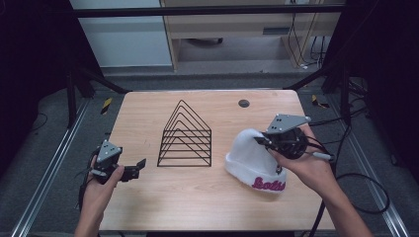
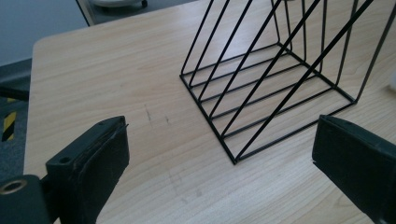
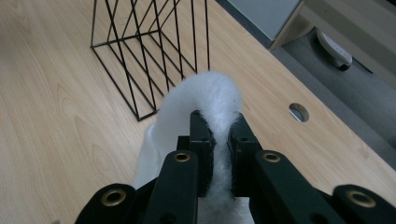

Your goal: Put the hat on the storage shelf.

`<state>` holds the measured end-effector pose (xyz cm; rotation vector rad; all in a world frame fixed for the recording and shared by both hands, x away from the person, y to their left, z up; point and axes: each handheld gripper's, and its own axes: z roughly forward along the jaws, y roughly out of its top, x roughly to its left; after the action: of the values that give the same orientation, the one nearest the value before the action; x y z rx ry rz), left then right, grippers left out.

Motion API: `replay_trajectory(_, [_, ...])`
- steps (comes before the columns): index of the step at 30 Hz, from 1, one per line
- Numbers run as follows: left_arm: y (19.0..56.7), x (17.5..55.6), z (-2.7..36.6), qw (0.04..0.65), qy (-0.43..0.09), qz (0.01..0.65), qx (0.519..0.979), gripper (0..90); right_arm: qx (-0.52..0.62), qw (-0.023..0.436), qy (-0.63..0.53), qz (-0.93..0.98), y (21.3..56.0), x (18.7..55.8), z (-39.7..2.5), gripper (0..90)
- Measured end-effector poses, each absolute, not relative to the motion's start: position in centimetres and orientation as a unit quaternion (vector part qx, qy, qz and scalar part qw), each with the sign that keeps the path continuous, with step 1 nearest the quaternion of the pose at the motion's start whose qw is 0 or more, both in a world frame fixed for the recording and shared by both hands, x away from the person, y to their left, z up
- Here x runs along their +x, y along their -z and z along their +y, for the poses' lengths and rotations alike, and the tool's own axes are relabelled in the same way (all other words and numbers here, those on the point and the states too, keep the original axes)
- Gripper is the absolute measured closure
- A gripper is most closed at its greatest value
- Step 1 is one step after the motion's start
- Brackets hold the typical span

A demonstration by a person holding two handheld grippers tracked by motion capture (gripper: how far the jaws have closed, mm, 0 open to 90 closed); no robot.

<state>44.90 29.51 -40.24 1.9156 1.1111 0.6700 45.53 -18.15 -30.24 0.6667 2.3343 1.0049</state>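
A soft, fluffy white hat (image 1: 249, 160) lies on the right side of the light wooden bench (image 1: 148, 202). It has pink letters on its folded edge, which is nearest the person. Its rounded top points away, toward the far side of the bench.

The right gripper (image 3: 218, 140) has its black fingers (image 3: 201, 140) nearly closed, pinching a fold of the fuzzy top of the hat.

A black wire rack (image 1: 185, 136) stands in the middle of the bench, just left of the hat. It is made of thin bars shaped like triangles, one behind another.

The left gripper (image 2: 219, 158) is over the left side of the bench, near the rack. Its fingers are spread wide and hold nothing.

The bench has rounded corners and a small round hole (image 1: 243, 103) near its far edge. Around it is a grey floor (image 1: 44, 148) with cables (image 1: 365, 182).
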Motion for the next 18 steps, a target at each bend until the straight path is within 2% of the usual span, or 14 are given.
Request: replay_trajectory(18, [36.0,45.0,27.6,0.436,-0.243,0.396,0.771,3.3,0.239,0.278,-0.388,0.846,25.3,46.1,-18.1,83.5])
